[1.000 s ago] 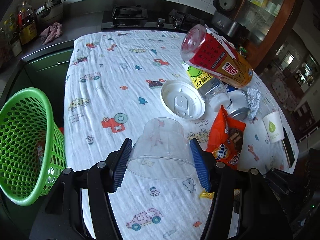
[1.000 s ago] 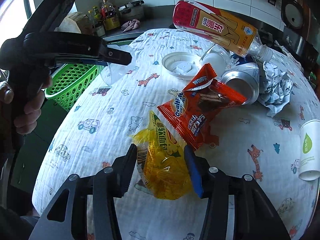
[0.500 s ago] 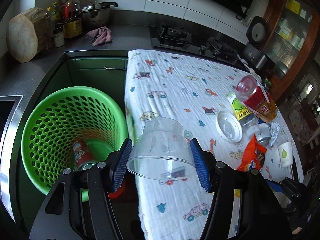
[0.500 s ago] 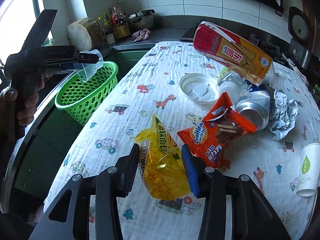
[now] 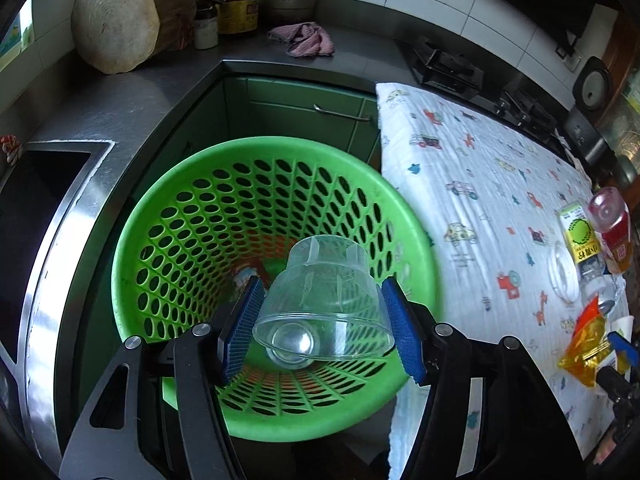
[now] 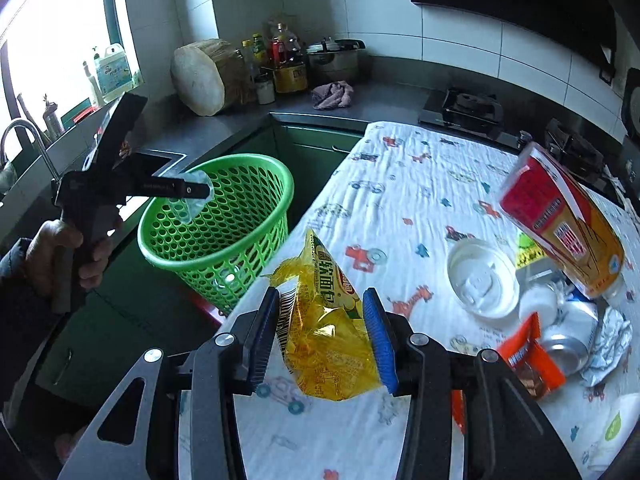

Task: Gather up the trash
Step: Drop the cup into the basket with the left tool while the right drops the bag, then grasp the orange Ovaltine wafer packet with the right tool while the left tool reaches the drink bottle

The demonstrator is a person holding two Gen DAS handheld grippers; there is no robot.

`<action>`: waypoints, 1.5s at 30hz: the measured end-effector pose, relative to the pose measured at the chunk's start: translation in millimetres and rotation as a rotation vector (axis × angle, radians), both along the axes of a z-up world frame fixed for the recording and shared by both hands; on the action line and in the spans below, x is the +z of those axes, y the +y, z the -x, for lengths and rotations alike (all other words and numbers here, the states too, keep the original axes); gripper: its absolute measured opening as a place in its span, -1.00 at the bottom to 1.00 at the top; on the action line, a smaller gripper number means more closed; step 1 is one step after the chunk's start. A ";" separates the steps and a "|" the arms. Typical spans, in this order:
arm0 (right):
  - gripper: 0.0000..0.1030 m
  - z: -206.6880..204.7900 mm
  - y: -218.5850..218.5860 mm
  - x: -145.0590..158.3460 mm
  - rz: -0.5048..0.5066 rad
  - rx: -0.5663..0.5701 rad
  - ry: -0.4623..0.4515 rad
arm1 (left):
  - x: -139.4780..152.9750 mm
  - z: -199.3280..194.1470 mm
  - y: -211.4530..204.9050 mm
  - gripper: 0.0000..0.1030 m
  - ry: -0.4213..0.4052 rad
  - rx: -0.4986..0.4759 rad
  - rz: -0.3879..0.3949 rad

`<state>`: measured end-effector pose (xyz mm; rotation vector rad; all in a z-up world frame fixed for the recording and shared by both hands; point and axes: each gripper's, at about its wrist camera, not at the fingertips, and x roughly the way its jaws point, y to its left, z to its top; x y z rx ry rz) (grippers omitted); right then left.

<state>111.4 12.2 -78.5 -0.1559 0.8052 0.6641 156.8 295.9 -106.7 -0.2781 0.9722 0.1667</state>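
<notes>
Over the mouth of the green perforated basket (image 5: 200,184) hangs a clear plastic cup (image 5: 326,280), mouth toward me, between the blue pads of my left gripper (image 5: 320,332). The jaws are opening, but both pads still touch the cup's rim. A can (image 5: 290,340) lies at the basket's bottom. The right wrist view shows the basket (image 6: 216,216) beside the table, with the left gripper (image 6: 200,192) and cup (image 6: 188,208) above it. My right gripper (image 6: 322,332) is shut on a yellow snack packet (image 6: 328,320), lifted off the tablecloth near the table's corner.
The table with the cartoon cloth (image 6: 400,200) holds a white lid (image 6: 480,280), a red and orange bottle (image 6: 560,224), a drinks can (image 6: 568,344), an orange wrapper (image 6: 528,360) and crumpled foil (image 6: 612,340). A steel sink (image 5: 40,208) and the counter lie left of the basket.
My left gripper carried the cup leftward off the table to over the basket's mouth. My right gripper lifted the yellow packet off the cloth and moved toward the basket side.
</notes>
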 end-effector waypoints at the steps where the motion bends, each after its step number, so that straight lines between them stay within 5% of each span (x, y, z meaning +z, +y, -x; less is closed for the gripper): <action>1: -0.18 -4.7 10.0 2.4 -0.003 0.010 -0.002 | -3.3 0.5 6.4 0.22 0.008 0.009 0.006; 16: -0.07 -75.8 154.7 4.7 -0.067 0.110 0.046 | -15.1 23.5 75.0 0.40 0.007 0.091 0.078; 25: 0.32 -95.2 202.2 -13.8 -0.076 0.117 0.085 | -10.9 41.2 95.8 0.48 -0.008 0.131 0.086; 34: 0.42 -80.6 181.4 -4.1 -0.082 0.094 0.055 | -3.5 44.3 90.2 0.49 -0.026 0.126 0.088; 45: 0.50 -50.3 76.3 -2.4 -0.058 -0.074 0.033 | 13.7 33.6 37.3 0.52 -0.063 0.049 0.083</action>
